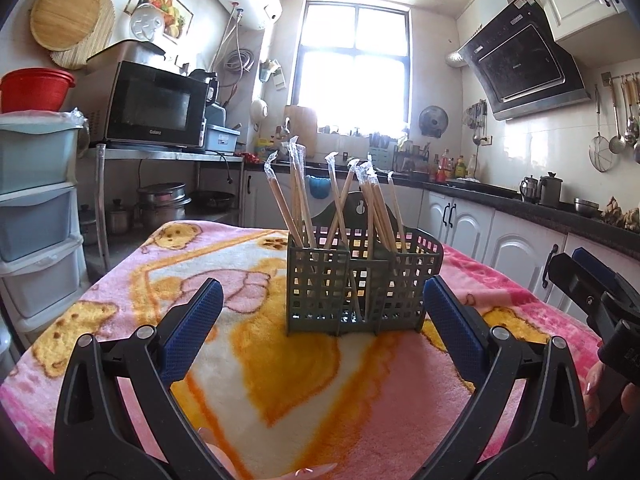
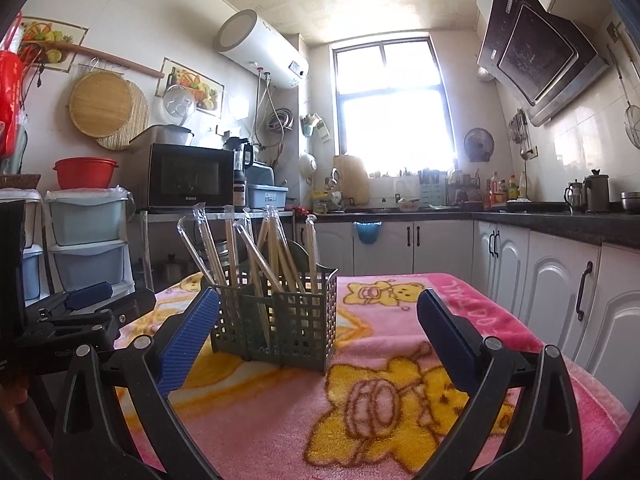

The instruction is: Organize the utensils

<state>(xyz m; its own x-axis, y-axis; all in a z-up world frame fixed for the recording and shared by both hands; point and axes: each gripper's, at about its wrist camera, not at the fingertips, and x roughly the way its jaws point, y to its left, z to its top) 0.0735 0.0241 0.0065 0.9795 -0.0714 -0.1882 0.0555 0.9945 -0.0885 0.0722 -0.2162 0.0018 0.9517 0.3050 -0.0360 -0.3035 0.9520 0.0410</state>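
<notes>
A grey-green lattice utensil holder (image 1: 360,284) (image 2: 276,320) stands upright on the pink bear-print blanket (image 1: 256,360) (image 2: 384,380). Several plastic-wrapped wooden chopsticks (image 1: 296,200) (image 2: 248,248) lean in its compartments. My left gripper (image 1: 322,312) is open just in front of the holder, its blue pads to either side, holding nothing. My right gripper (image 2: 316,316) is open too and empty, with the holder just ahead of its left pad (image 2: 188,336). In the left wrist view the right gripper's body (image 1: 592,296) shows at the right edge; the left gripper's body (image 2: 80,312) shows at the left in the right wrist view.
The blanket covers a small table in a kitchen. White cabinets under a dark counter (image 2: 560,220) run along the right. Plastic drawers (image 1: 36,208), a microwave (image 1: 156,108) on a metal shelf and pots stand to the left. A bright window (image 1: 352,68) is behind.
</notes>
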